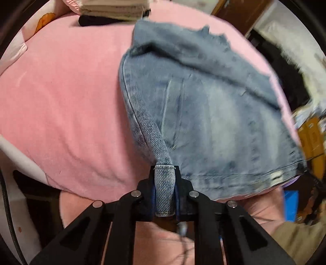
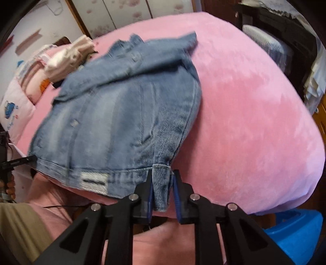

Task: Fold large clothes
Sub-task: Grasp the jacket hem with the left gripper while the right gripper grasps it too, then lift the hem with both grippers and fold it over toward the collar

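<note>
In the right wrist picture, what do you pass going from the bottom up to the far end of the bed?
Right gripper with black jaws → blue denim jacket → folded cream and pink clothes → white flowered wardrobe doors.

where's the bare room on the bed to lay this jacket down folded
Bare pink blanket lies open beside the denim jacket on the right gripper side, and another wide patch on the left gripper side. It is crowded at the far end, by the folded clothes pile.
</note>
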`<state>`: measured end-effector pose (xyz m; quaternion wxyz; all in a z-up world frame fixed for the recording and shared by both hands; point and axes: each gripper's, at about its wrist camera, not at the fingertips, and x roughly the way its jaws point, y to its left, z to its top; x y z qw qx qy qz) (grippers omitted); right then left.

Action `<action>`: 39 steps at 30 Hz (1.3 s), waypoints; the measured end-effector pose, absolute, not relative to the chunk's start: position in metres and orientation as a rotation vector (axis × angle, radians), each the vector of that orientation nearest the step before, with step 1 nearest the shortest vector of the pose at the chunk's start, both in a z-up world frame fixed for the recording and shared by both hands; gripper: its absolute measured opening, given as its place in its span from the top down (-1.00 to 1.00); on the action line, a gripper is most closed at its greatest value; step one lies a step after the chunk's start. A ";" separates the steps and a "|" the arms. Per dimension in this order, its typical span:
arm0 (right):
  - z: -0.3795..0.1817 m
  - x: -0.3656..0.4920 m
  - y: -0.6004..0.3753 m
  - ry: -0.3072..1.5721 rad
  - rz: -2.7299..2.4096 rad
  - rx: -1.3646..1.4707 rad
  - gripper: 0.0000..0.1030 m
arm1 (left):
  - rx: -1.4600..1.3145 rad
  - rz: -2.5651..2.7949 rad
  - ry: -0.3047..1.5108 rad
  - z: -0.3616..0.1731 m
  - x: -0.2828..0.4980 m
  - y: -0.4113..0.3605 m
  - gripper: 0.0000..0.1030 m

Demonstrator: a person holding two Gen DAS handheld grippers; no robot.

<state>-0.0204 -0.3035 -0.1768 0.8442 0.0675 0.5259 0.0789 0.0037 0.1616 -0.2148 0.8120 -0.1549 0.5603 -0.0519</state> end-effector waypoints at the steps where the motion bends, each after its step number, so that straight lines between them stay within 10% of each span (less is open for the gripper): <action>1: -0.168 -0.019 -0.302 1.094 0.171 0.140 0.70 | -0.360 -0.126 1.176 -0.207 0.004 0.162 0.78; 17: -0.064 0.082 -0.288 0.900 0.080 0.267 0.71 | -0.616 -0.238 0.885 -0.105 0.075 0.209 0.79; 39: -0.085 0.288 -0.289 0.892 -0.042 0.215 0.70 | -0.708 -0.078 0.921 -0.136 0.296 0.235 0.79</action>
